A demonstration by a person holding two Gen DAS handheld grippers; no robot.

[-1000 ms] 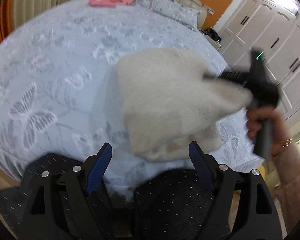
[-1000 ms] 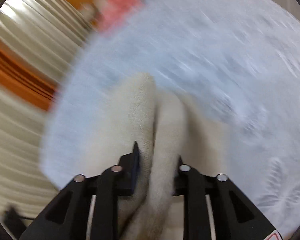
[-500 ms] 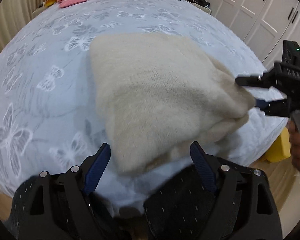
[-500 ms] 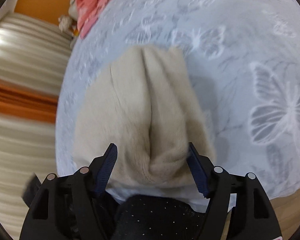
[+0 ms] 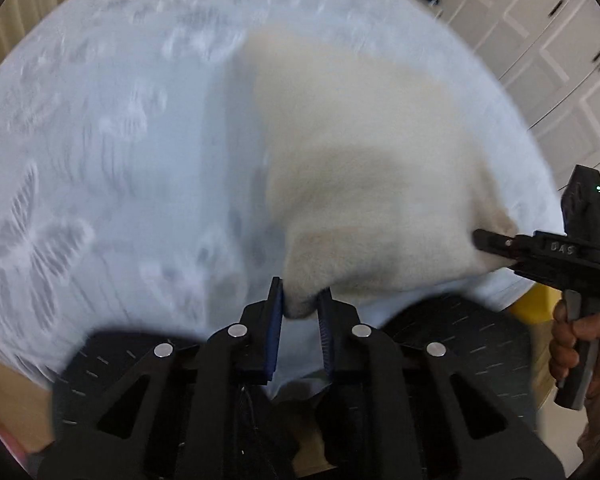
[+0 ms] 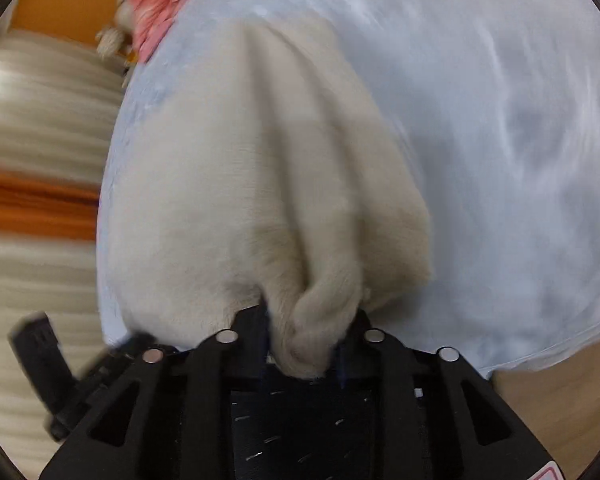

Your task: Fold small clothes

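Left wrist view: cream knit sweater (image 5: pixel 364 168) lies on the butterfly-print bedspread (image 5: pixel 100 168), its near corner pinched in the just-closing left gripper (image 5: pixel 300 304); the right gripper (image 6: pixel 306 332), likewise just closing, clamps another bunched corner.

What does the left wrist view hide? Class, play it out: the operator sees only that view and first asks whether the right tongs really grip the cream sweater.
Observer: Yes. In the right wrist view the right tongs, which have just been closing, pinch a thick bunched fold of the cream sweater.
Operator: How does the cloth run beyond that fold?
Observer: It fans out from the grip in long creases over the blue bedspread.
Operator: What lies past the bed on the sweater's left?
Observer: A pale curtain with an orange band.
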